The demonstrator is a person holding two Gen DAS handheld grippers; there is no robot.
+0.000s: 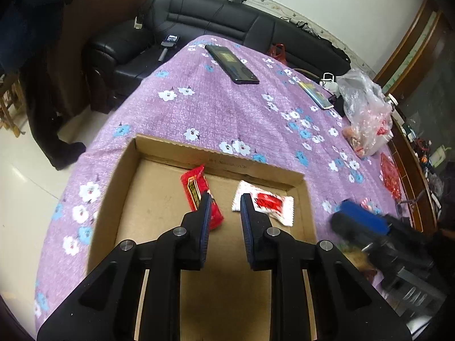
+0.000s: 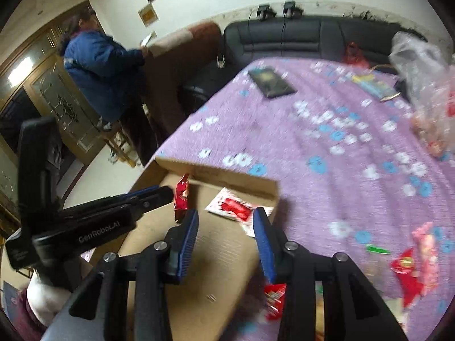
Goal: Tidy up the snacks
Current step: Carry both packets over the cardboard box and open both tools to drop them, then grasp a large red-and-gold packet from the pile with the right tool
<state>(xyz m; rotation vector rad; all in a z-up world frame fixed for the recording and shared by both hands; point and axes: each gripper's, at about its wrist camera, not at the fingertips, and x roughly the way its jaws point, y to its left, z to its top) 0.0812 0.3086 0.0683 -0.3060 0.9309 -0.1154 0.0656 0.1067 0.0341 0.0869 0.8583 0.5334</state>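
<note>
A shallow cardboard box (image 1: pixel 159 147) (image 2: pixel 204 167) lies on the purple flowered cloth. In it lie a red snack packet (image 1: pixel 196 190) (image 2: pixel 182 196) and a white packet with a red label (image 1: pixel 270 203) (image 2: pixel 230 207). My left gripper (image 1: pixel 226 201) is open and empty, just above the box floor between the two packets. My right gripper (image 2: pixel 224 217) is open and empty above the box's right side; it shows blurred in the left wrist view (image 1: pixel 358 218). Loose red and pink snacks (image 2: pixel 412 267) lie on the cloth to the right, and a red packet (image 2: pixel 274 298) lies under the right gripper.
Two phones (image 1: pixel 231 64) (image 1: pixel 315 93) lie on the far cloth. A clear plastic bag of snacks (image 1: pixel 364 113) stands at the right edge. A black sofa (image 1: pixel 227 20) lies beyond the table. A person in a blue jacket (image 2: pixel 96 68) sits at the left.
</note>
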